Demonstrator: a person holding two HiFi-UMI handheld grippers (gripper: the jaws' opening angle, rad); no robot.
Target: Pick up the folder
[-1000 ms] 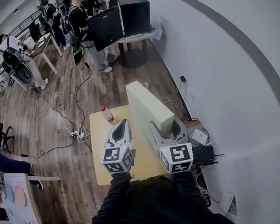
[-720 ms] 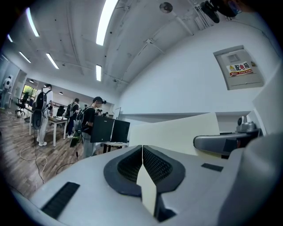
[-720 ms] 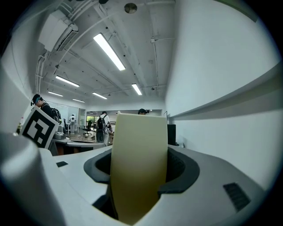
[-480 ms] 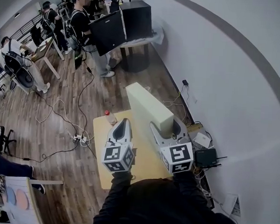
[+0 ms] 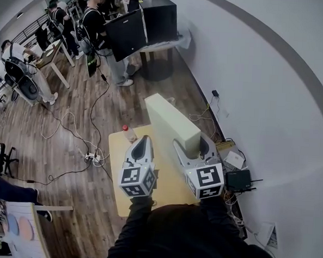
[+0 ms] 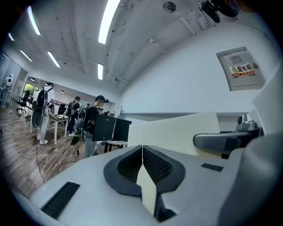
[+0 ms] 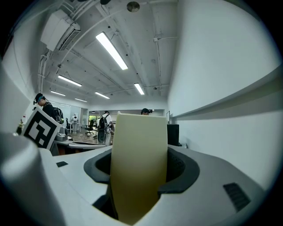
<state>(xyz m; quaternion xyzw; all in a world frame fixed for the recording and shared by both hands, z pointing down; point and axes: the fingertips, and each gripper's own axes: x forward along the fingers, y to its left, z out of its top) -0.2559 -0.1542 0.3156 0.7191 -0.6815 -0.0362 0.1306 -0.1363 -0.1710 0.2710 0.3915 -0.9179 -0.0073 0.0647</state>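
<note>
- While the right gripper (image 5: 191,146) pinches the cream box folder (image 5: 170,121) above the table (image 5: 113,163), its contents are hidden.
- Left gripper (image 5: 144,141), at its nine o'clock: fingers pressed together.

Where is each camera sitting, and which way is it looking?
Head view: on the person's head, looking steeply down at the folder, table, left claw, right claw and dark sleeves.
Left gripper view: on the left claw, looking along its closed jaws into the room; folder at right.
Right gripper view: on the right claw, looking along jaws clamped on the folder.
Shared: all three show the folder.
</note>
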